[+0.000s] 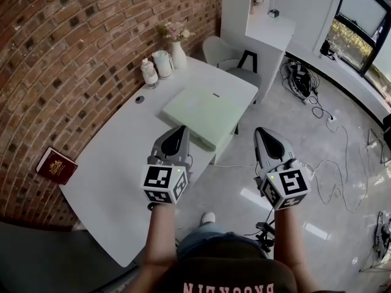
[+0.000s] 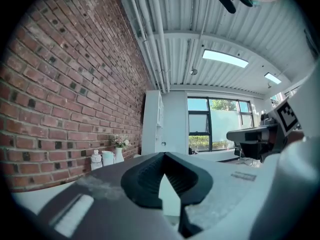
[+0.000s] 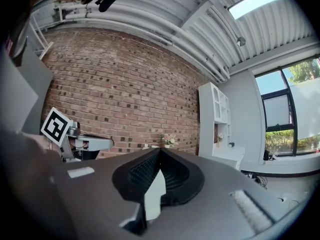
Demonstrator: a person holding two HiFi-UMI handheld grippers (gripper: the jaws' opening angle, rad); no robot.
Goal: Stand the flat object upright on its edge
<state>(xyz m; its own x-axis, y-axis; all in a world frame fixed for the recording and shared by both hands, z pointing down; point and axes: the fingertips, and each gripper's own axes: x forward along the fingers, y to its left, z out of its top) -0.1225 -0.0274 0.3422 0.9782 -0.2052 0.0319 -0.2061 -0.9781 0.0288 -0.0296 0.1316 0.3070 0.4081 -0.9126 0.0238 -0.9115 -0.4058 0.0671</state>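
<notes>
A flat pale green box (image 1: 203, 116) lies flat on the white table (image 1: 116, 163), near its right edge. My left gripper (image 1: 181, 129) is shut and holds nothing; in the head view its tips overlap the box's near corner. My right gripper (image 1: 261, 131) is also shut and empty, and hangs over the floor to the right of the table. In the left gripper view the jaws (image 2: 164, 155) meet with nothing between them, and the right gripper (image 2: 260, 136) shows at the right. In the right gripper view the jaws (image 3: 159, 152) are closed too, and the left gripper (image 3: 75, 139) shows at the left.
A vase of flowers (image 1: 177, 49), a white jug (image 1: 162, 63) and a bottle (image 1: 149, 74) stand at the table's far end by the brick wall. A red book (image 1: 56, 165) lies at the left. A chair (image 1: 223, 54), a white cabinet (image 1: 263, 26) and floor cables (image 1: 317, 105) lie beyond.
</notes>
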